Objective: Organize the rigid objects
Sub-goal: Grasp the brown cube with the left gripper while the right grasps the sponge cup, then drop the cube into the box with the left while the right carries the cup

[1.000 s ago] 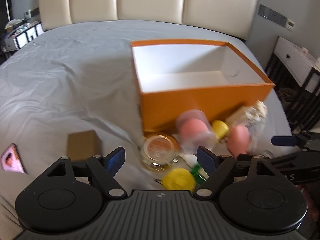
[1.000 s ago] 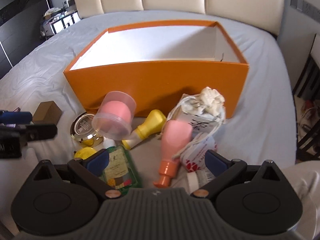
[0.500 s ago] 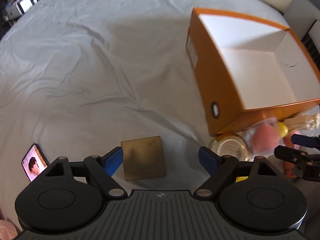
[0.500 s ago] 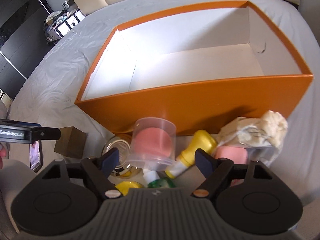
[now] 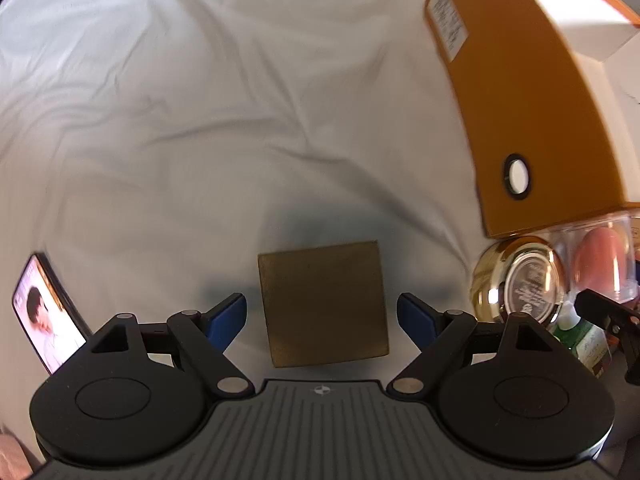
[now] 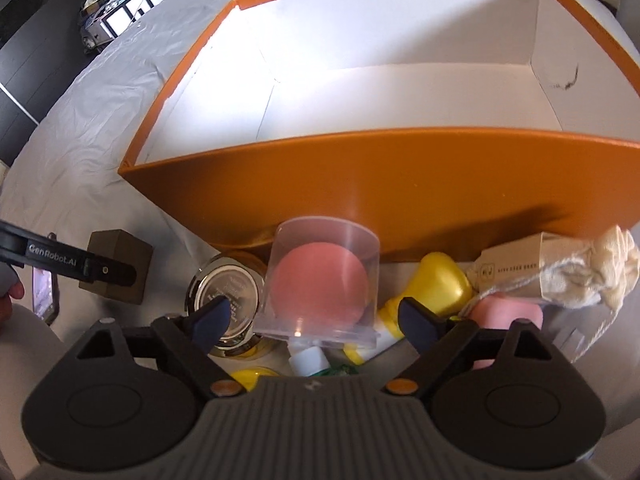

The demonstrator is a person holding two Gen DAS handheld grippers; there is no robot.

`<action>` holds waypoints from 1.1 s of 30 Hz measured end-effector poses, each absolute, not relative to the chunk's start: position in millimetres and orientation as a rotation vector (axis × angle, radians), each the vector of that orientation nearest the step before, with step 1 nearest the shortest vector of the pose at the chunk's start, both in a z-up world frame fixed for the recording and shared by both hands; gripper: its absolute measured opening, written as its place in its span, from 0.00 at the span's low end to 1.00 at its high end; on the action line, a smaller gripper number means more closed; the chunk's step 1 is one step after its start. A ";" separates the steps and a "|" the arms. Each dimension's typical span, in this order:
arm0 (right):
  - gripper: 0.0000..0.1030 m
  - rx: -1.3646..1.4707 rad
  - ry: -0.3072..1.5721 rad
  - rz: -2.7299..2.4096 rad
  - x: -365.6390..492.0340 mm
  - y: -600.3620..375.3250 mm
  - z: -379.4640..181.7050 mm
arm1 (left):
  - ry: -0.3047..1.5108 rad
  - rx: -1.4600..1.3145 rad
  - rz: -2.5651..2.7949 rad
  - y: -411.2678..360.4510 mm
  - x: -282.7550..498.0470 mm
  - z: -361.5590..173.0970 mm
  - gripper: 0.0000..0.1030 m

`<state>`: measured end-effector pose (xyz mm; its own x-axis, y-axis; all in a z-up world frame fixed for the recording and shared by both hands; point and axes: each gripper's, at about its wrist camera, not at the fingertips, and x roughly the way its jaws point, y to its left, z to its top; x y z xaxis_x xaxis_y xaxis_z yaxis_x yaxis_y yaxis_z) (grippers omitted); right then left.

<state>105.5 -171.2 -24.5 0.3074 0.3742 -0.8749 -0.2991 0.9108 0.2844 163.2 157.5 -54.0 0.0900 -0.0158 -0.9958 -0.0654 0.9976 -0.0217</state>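
Left gripper (image 5: 320, 316) pointing straight down, jaws spread, straddling small brown box (image 5: 323, 304) on grey bedsheet (image 5: 168, 128), pads clear of both sides. Looks like stiff card, light, flat-faced; best pinched across two opposite walls, low and centred. Right gripper (image 6: 314, 320) also spread, jaws having just widened a little, clear plastic cup (image 6: 322, 284) with pink ball between them, not pressed. Thin wall, probably slick and springy; gentle squeeze mid-body. Orange bin (image 6: 400, 184) just behind, empty.
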 end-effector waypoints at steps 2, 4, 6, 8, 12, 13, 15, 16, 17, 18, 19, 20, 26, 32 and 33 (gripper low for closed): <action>0.82 0.054 1.169 0.437 104.6 -169.4 -24.6 | 1.498 -0.069 0.041 158.8 165.5 -55.9 0.88; 0.71 0.016 1.151 0.427 102.7 -166.1 -23.5 | 1.501 -0.054 0.051 157.8 166.2 -55.0 0.85; 0.66 0.004 1.142 0.430 102.4 -168.2 -22.4 | 1.500 -0.043 0.049 156.0 165.5 -51.7 0.80; 0.64 0.014 1.146 0.438 101.1 -168.4 -22.5 | 1.495 -0.034 0.045 154.1 164.7 -48.6 0.72; 0.64 0.014 1.126 0.428 96.9 -169.0 -17.8 | 1.463 -0.008 0.054 138.4 159.5 -48.0 0.67; 0.64 0.019 1.118 0.427 97.9 -170.2 -16.6 | 1.446 -0.004 0.054 136.6 157.7 -43.8 0.67; 0.64 0.035 1.095 0.431 96.0 -175.5 -10.8 | 1.409 -0.020 0.047 135.0 154.4 -34.9 0.66; 0.64 0.042 1.083 0.432 95.1 -178.2 -7.8 | 1.386 -0.039 0.038 136.7 151.2 -29.6 0.66; 0.64 0.046 1.071 0.432 93.7 -180.0 -5.1 | 1.365 -0.058 0.025 137.4 147.8 -23.2 0.65; 0.64 0.049 1.062 0.431 92.6 -182.4 -2.2 | 1.337 -0.072 0.011 135.8 144.0 -16.3 0.65; 0.64 0.052 1.052 0.432 91.9 -184.6 1.6 | 1.301 -0.081 -0.006 132.9 139.8 -8.6 0.65; 0.64 0.057 1.041 0.433 90.9 -187.2 4.6 | 1.259 -0.087 -0.027 129.0 134.7 1.1 0.65; 0.64 0.085 0.992 0.464 80.7 -205.6 29.3 | 1.036 -0.076 -0.141 99.6 109.0 61.2 0.65; 0.64 0.097 0.907 0.489 79.2 -223.6 65.1 | 0.919 -0.043 -0.223 54.5 117.8 96.0 0.65; 0.64 0.101 0.896 0.493 81.3 -226.7 70.4 | 0.903 -0.032 -0.223 47.4 121.3 98.2 0.65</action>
